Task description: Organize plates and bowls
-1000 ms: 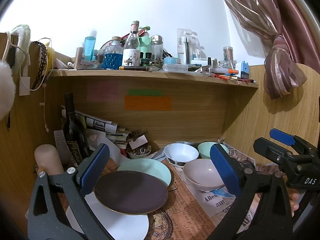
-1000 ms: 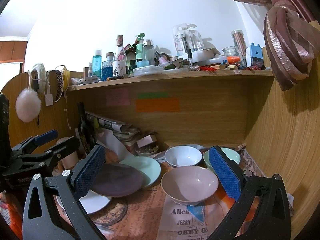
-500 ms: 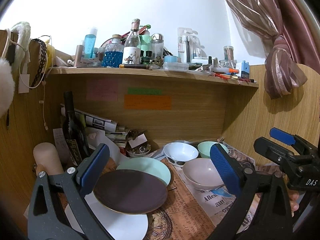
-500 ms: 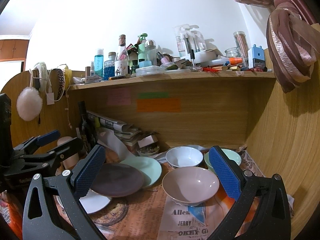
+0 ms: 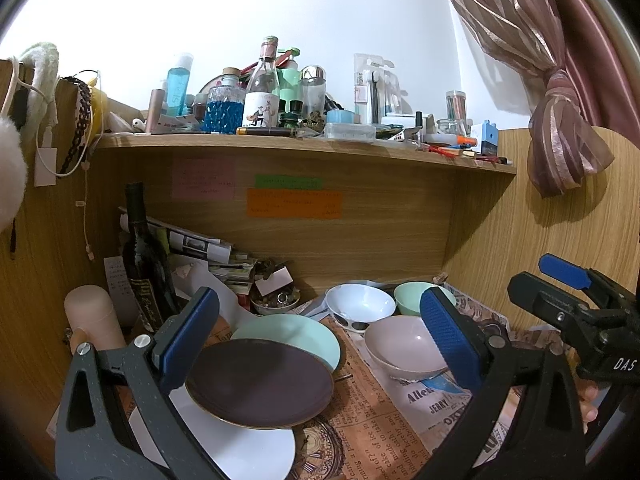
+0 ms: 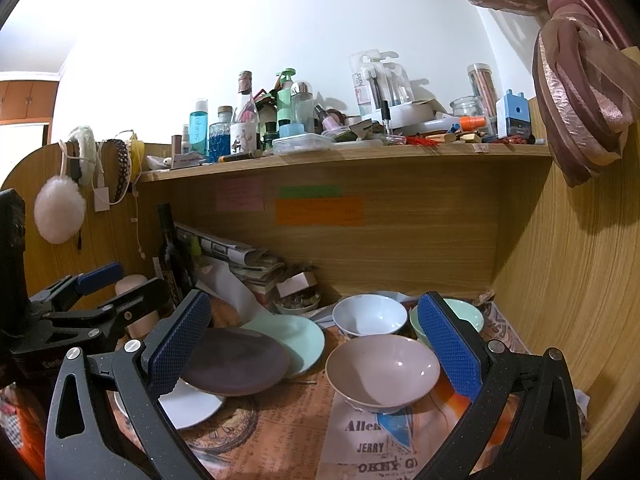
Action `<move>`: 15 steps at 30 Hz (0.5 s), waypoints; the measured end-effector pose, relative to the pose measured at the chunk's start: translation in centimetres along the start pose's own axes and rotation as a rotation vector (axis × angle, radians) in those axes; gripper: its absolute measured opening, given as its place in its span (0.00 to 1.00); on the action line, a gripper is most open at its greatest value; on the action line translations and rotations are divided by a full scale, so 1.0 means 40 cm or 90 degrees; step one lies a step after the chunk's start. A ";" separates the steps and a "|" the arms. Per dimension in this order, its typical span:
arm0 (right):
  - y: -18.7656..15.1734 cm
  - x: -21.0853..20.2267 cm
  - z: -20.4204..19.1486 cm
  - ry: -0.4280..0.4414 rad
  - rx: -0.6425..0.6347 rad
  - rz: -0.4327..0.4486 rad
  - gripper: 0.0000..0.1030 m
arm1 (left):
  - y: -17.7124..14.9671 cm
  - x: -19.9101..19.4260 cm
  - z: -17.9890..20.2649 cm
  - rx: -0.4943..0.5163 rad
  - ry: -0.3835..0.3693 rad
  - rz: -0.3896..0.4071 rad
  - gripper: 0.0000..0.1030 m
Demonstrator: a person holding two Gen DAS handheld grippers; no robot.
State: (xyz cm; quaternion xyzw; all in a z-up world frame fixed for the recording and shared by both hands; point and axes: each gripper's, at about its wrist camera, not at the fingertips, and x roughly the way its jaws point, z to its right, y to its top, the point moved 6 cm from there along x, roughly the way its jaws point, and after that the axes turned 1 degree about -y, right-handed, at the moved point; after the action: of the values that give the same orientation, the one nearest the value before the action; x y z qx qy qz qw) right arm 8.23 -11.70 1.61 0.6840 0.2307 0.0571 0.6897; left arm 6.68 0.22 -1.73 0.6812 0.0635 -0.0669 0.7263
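Note:
Three plates overlap on the newspaper-covered desk: a dark brown plate [image 5: 260,382] on top, a mint green plate [image 5: 296,334] behind it, a white plate [image 5: 244,446] under it in front. To their right stand a pink bowl [image 5: 400,346], a white bowl [image 5: 360,304] and a mint bowl [image 5: 408,294]. My left gripper [image 5: 320,344] is open and empty, above the brown plate. My right gripper [image 6: 316,348] is open and empty, with the pink bowl [image 6: 382,372] between its fingers' line of sight. The brown plate [image 6: 236,360] lies at its left.
A dark wine bottle [image 5: 142,264], a beige cylinder [image 5: 92,316], stacked papers [image 5: 200,248] and a small bowl of trinkets [image 5: 276,302] crowd the back left. A cluttered shelf [image 5: 304,144] hangs overhead. Wooden walls close in on both sides. The right gripper shows at the far right [image 5: 576,308].
Both views have shifted only slightly; the scene sits a little lower in the right wrist view. Plates and bowls have not moved. Both grippers stay open.

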 end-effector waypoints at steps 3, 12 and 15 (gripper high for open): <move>0.001 0.000 0.000 0.001 0.000 0.000 1.00 | 0.000 0.003 0.001 0.001 -0.001 -0.002 0.99; 0.001 0.010 -0.003 0.005 0.001 -0.004 1.00 | -0.001 0.008 -0.001 0.003 -0.002 -0.003 0.99; 0.000 0.020 -0.004 0.005 0.002 -0.007 1.00 | -0.003 0.015 -0.006 0.004 -0.002 -0.006 0.99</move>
State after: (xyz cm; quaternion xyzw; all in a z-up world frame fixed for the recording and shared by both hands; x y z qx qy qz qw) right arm 8.86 -11.25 1.42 0.6838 0.2374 0.0554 0.6878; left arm 7.25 0.44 -1.98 0.6828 0.0653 -0.0721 0.7241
